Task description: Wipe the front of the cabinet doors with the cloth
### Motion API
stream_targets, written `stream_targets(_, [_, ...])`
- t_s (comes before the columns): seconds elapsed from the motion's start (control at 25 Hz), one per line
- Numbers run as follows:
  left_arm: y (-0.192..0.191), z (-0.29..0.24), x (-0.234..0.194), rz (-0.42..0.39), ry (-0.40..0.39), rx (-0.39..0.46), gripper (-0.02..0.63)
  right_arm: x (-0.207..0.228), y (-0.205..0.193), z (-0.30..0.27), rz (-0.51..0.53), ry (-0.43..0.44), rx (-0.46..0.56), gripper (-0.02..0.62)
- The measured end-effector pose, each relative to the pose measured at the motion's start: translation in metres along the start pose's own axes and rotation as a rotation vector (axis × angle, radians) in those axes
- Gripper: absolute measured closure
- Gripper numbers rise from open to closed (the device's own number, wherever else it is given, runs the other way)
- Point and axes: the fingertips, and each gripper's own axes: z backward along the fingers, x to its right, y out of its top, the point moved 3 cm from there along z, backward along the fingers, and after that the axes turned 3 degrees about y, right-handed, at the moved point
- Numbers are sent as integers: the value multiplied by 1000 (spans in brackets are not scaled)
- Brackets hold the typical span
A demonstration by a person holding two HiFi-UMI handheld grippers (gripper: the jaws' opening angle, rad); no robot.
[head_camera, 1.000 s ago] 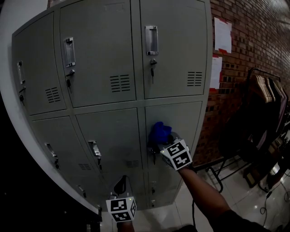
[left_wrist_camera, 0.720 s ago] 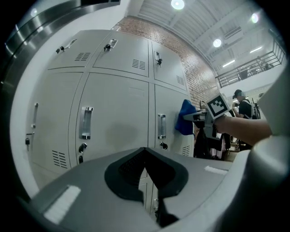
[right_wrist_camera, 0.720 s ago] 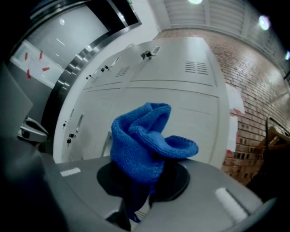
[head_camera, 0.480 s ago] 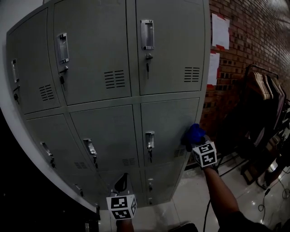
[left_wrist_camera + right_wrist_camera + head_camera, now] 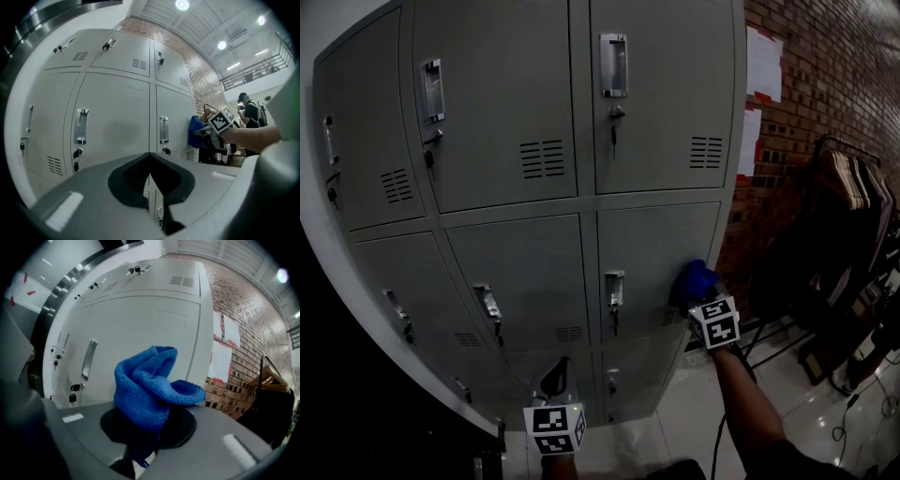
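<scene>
A grey locker cabinet fills the head view, with rows of handled doors. My right gripper is shut on a bunched blue cloth and holds it against the right edge of the lower right door, below its vent. In the right gripper view the blue cloth bulges out of my right gripper, in front of the pale door. My left gripper hangs low in front of the bottom doors, shut and holding nothing. In the left gripper view the left gripper faces the doors, with the cloth at right.
A brick wall with paper sheets adjoins the cabinet on the right. A clothes rack with hanging garments stands beyond it, and cables lie on the floor. A person stands far off in the left gripper view.
My right gripper has carried the cloth rightward across the lower right door, from beside its handle to the door's right edge. The left gripper has barely moved.
</scene>
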Motion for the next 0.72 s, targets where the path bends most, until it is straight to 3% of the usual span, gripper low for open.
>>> stream_targets(0.56, [5,13,-31,12,60,40,592,-128,55,-23,46,244,125,520])
stream_targets(0.72, [6,18,-33,21,68,52,592,-149,62,-28,67,258,122,520])
